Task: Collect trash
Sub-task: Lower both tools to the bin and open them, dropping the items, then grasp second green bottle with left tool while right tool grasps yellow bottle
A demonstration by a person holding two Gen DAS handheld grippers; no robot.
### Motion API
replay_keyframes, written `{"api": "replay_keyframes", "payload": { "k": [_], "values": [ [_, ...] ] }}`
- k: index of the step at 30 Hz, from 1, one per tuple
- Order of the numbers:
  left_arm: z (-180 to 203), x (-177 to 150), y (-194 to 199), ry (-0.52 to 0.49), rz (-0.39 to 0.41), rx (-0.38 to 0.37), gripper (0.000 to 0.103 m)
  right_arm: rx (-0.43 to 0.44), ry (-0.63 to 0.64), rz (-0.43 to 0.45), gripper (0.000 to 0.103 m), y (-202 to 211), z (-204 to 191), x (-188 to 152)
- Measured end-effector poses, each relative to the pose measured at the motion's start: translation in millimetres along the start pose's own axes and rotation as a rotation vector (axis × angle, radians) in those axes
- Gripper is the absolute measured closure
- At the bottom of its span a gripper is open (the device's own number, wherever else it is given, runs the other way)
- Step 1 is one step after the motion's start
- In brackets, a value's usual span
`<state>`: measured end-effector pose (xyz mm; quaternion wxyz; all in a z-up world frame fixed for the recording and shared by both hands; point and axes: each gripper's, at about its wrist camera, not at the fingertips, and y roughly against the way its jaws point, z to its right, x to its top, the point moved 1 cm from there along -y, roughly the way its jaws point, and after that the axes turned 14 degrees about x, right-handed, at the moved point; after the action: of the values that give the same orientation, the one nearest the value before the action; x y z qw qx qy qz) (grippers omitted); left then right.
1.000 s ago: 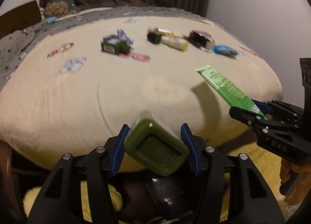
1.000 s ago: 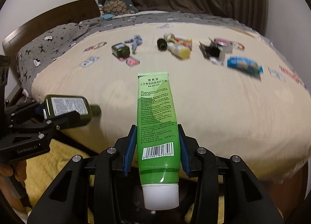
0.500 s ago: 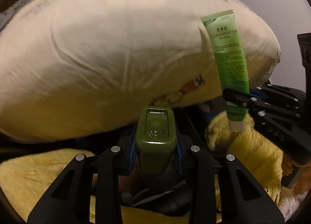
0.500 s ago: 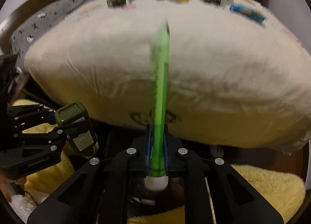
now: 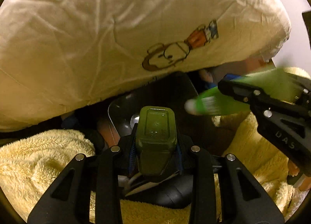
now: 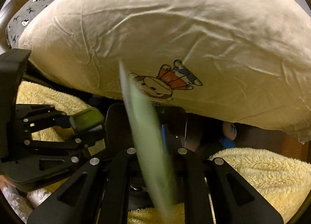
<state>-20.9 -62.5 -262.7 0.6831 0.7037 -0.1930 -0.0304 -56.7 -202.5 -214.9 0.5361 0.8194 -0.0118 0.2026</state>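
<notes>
A dark green bottle (image 5: 155, 126) is clamped in the left tool (image 5: 155, 152), and a green tube (image 6: 147, 132) is pinched in the narrow right tool (image 6: 155, 146). Both are held above a dark bin (image 5: 124, 107) below the bed (image 5: 97, 39) edge. Dropping off appears in hand; next, both tools need widening over the bin.

Left gripper (image 5: 155, 146) and right gripper (image 6: 153, 146) point steeply down, side by side, jaws clamped

Matte black left gripper (image 5: 155, 146), silver screws, blue pads; right gripper (image 6: 155, 146) same, "DAS" mark
</notes>
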Motion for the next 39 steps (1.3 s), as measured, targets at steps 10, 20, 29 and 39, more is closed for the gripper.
{"api": "replay_keyframes", "payload": {
  "k": [10, 20, 29, 39],
  "values": [
    [-16.4, 2.6, 7.6, 0.032, 0.031, 0.061, 0.039, -0.044, -0.038, 0.048, 0.051, 16.8, 13.9, 8.4],
    [-51.3, 31.2, 68.9, 0.095, 0.207, 0.137, 0.018, -0.131, 0.011, 0.218, 0.009, 78.5, 17.9, 43.3],
    [-83.5, 81.4, 114.5, 0.125, 0.352, 0.246, 0.008, -0.186, -0.009, 0.373, 0.005, 116.2, 45.5, 105.0],
    [-130.7, 170.4, 110.1, 0.229, 0.395, 0.317, 0.008, -0.135, 0.008, 0.393, 0.009, 96.5, 59.3, 187.1]
  ]
}}
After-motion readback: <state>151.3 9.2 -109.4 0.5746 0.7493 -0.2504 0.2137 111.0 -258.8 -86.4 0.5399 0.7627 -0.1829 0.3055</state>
